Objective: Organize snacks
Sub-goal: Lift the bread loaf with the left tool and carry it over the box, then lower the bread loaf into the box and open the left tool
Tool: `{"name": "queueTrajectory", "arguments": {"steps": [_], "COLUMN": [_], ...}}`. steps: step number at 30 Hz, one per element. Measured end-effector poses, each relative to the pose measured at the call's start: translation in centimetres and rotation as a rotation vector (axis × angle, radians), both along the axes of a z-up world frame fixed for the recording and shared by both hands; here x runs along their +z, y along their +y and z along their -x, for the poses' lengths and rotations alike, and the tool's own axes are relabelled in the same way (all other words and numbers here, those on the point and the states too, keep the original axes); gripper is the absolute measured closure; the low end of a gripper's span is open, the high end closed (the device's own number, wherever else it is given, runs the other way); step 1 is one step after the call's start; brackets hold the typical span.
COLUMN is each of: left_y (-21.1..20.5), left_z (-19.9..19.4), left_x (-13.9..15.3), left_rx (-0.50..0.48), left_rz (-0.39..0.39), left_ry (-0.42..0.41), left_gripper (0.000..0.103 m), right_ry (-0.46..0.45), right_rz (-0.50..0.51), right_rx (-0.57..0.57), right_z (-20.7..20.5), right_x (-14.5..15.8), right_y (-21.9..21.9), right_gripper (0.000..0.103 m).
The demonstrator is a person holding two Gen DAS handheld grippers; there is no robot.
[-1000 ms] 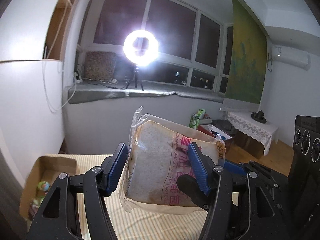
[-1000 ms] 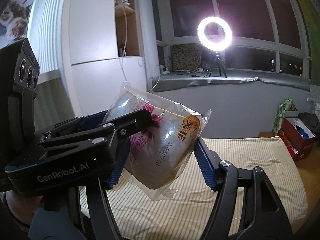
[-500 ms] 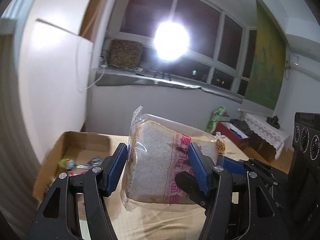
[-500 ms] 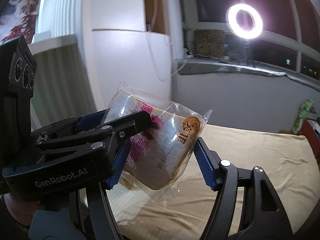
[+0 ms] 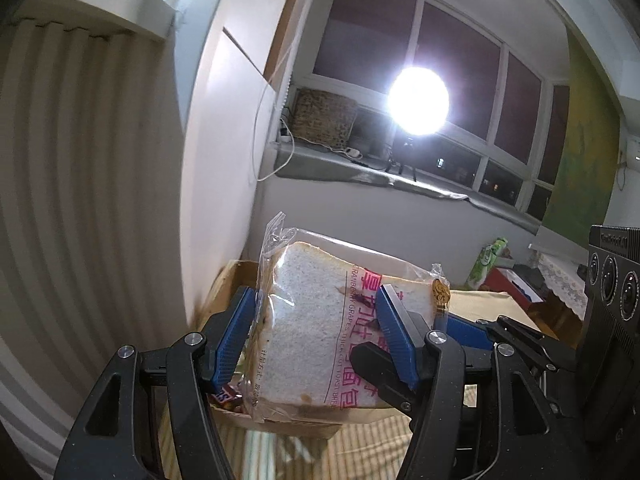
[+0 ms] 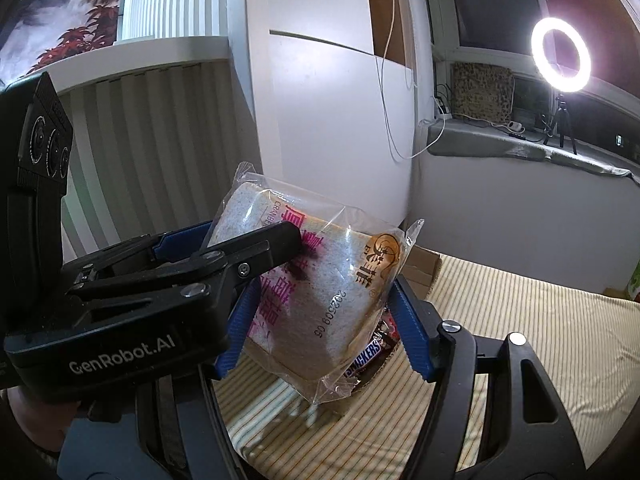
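Between both sets of blue pads, at the centre of each view, hung a bagged bread slice point(image 5: 320, 332), the left gripper point(image 5: 316, 336) clenched on it from one side and the right gripper point(image 6: 324, 320) from another, probably so the slippery bag would not slide or spin while carried. It sat above a cardboard box point(image 5: 236, 280) against the wall, seemingly the snack bin, with a Snickers bar point(image 6: 370, 356) already inside, lower centre of the right view. Pink Chinese characters, "CRANBERRY GRAPES THICK CUT TOAST BREAD" and a date, "202509 05", showed on the wrapper; the left gripper's body read "GenRobot.AI".
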State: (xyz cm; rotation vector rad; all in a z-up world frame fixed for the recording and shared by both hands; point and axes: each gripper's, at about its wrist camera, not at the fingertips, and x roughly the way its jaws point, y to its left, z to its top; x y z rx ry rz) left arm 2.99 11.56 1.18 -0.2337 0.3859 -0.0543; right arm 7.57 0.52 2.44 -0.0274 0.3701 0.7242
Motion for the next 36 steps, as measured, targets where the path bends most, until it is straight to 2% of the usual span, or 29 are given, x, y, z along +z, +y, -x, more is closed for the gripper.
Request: {"name": "queueTrajectory", "arguments": {"steps": [7,12,18,21,23,24,25,29,31,36], "left_y": [-0.2,0.6,2.1,2.8,3.5,3.8,4.3,5.6,6.0,6.9], "left_z": [-0.5,-2.0,-5.8,-7.7,-8.1,-8.1,-7.8,-6.8,-5.5,-3.0], "left_x": [0.1,-0.8,-4.3,-6.8,-8.2,-8.5,-8.8,-8.8,-8.1,-6.4], "left_rx": [0.000,-0.001,0.003,0.020,0.069,0.093,0.118,0.152,0.162,0.192], "left_rz": [-0.008,-0.008,0.025,0.042,0.044,0.045,0.051,0.086,0.093,0.064], "left_ry": [-0.002,0.019,0.096,0.159,0.186,0.186,0.182,0.189,0.161,0.111], "left_gripper": [0.041,0.041,0.041,0.038,0.028,0.025,0.025,0.025,0.025,0.020], "right_ry": [0.002,0.039,0.137,0.191,0.166,0.153,0.133,0.069,0.046,0.004], "right_rz": [0.005,0.010,0.045,0.107,0.123,0.122,0.117,0.103,0.104,0.097], "right_rx": [0.002,0.006,0.025,0.032,-0.011,-0.017,-0.032,-0.076,-0.091,-0.134], "right_z": [-0.4,-2.9,-7.7,-9.5,-9.6,-9.5,-9.4,-8.4,-7.5,-5.7], "right_x": [0.1,-1.2,-5.2,-7.5,-8.1,-8.0,-7.8,-6.3,-5.8,-4.3], "right_y": [0.0,1.2,3.0,3.8,3.5,3.3,3.0,2.1,1.9,3.1], "right_gripper": [0.035,0.035,0.035,0.034,0.029,0.023,0.019,0.017,0.000,0.000]}}
